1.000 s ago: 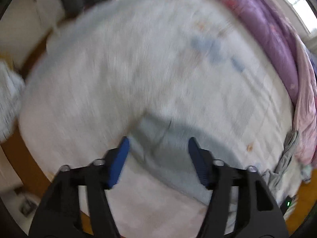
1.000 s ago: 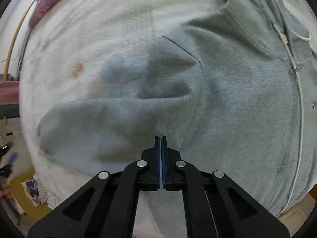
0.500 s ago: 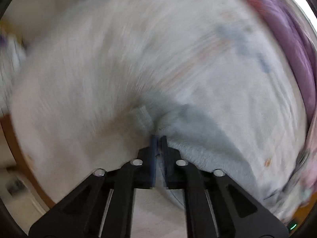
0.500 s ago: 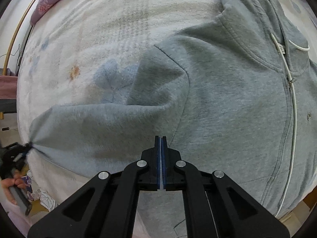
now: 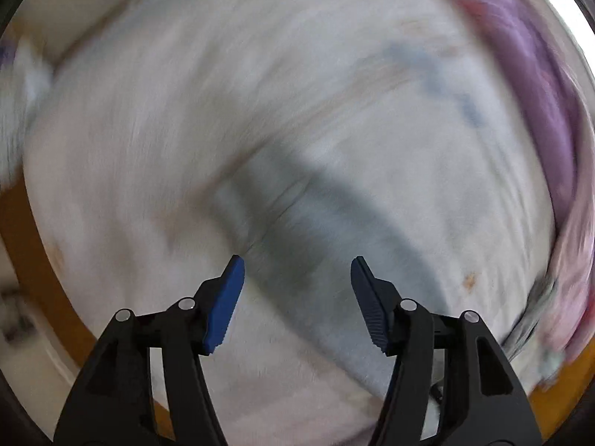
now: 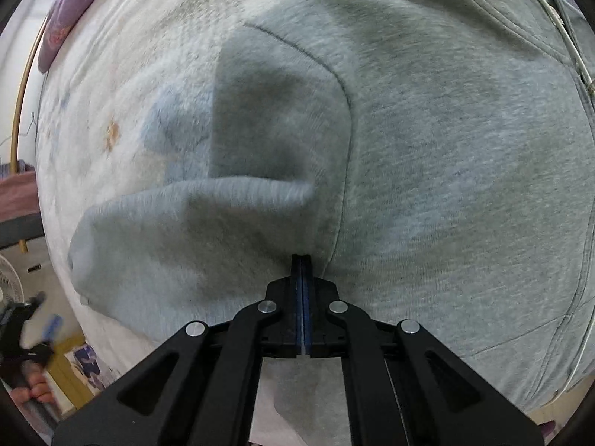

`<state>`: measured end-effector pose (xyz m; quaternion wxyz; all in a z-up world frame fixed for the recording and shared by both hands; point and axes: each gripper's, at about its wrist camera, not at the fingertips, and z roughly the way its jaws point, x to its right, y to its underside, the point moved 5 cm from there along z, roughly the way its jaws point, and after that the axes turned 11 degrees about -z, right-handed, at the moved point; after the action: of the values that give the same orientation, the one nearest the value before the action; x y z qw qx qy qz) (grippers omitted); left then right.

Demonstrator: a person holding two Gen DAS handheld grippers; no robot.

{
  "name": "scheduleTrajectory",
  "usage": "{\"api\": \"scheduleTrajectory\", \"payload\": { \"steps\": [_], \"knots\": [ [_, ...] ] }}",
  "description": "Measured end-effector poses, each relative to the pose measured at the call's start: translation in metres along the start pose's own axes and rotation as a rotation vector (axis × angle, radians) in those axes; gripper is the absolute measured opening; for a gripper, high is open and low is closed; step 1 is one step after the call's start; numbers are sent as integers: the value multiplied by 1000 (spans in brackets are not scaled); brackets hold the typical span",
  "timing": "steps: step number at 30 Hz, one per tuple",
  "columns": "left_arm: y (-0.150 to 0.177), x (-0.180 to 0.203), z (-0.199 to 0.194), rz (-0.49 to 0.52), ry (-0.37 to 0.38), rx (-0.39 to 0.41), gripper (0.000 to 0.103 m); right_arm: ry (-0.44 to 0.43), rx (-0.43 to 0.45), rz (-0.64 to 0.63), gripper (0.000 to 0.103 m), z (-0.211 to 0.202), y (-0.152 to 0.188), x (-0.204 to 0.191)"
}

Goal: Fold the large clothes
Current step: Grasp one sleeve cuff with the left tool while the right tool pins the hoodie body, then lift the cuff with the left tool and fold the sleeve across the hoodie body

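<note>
grey hoodie [image 6: 427,171] lies spread front-up on the bed [image 5: 156,119], which is covered by a pale sheet with faint blue and orange print. its body fills the right side of the right wrist view; white drawstring [image 6: 557,22] and zipper line run near that view's right edge.

sleeve [image 6: 178,234] lies across the sheet toward the bed's edge, cuff end closest to the edge. a fold of the sleeve stands up where it meets the body. left wrist view is motion-blurred; sleeve cuff [image 5: 282,223] shows as a grey band on the sheet.

left gripper [image 5: 297,271]: jaws opening, blue pads spread on either side of the grey band, not pressing it; pointed down at the sheet.

right gripper [image 6: 301,260]: pads pressed together, tips at the hoodie near the armpit seam; cannot tell whether any fabric is caught between them.

surroundings: purple blanket [image 5: 531,85] bunched along the far edge of the bed. wooden bed frame [image 5: 33,260] shows past the near edge. in the right wrist view, a person's hand [image 6: 33,386] on the left tool, a fan [image 6: 9,282] and floor clutter sit beyond the bed's edge, blurred.
</note>
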<state>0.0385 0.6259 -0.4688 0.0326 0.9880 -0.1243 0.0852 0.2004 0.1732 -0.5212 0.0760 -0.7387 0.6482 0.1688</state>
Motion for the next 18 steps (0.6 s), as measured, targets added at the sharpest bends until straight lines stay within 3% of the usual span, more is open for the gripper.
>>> {"api": "scheduleTrajectory", "payload": {
  "steps": [5,7,8,9,10,12,14,18],
  "knots": [
    [-16,-35,78,-207,179,-153,62,-7,15,19,1,6,1,-2],
    [-24,-39,91,-272,234,-154,70,-12,23,15,1,5,3,2],
    [-26,-39,89,-303,232,-156,68,-15,28,12,1,5,4,2],
    [-27,-39,83,-291,224,-124,30,-19,30,12,1,4,6,3],
    [-27,-34,72,-230,216,-70,15,-24,31,17,1,2,9,7],
    [-24,-19,51,-92,188,27,14,-26,24,23,1,2,9,8],
    [-13,-2,29,31,101,109,14,-16,20,12,1,2,9,7],
    [6,32,-13,175,76,203,14,4,15,-7,1,6,2,6]
  ]
}}
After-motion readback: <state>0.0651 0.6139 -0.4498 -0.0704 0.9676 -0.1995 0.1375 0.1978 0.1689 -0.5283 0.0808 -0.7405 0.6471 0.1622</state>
